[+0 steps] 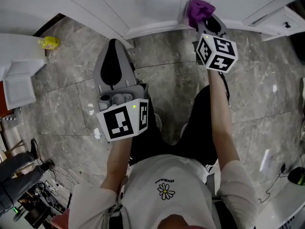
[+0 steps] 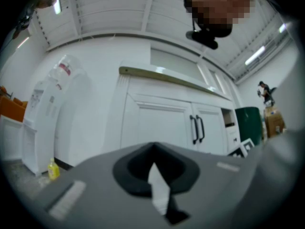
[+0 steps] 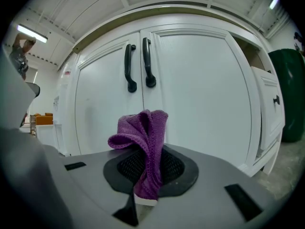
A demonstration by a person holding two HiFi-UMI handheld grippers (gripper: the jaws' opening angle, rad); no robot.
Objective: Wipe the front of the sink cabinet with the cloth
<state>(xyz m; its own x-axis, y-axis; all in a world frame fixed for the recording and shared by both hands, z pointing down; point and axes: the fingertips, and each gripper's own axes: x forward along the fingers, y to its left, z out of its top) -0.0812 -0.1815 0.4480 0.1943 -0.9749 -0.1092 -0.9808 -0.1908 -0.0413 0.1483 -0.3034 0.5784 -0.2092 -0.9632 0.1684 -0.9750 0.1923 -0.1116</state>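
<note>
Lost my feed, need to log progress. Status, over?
Left tool shut, empty. Right tool shut on purple cloth, aimed at cabinet doors; contact not seen. Nothing between cloth and doors.

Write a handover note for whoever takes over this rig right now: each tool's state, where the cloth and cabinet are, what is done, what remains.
Right tool: shut on the purple cloth, facing the white cabinet doors close up; whether the cloth touches them cannot be told.
Left tool: shut, empty, held back over the floor.
Done: cloth gripped and at the doors.
Left: wipe the cabinet front.
</note>
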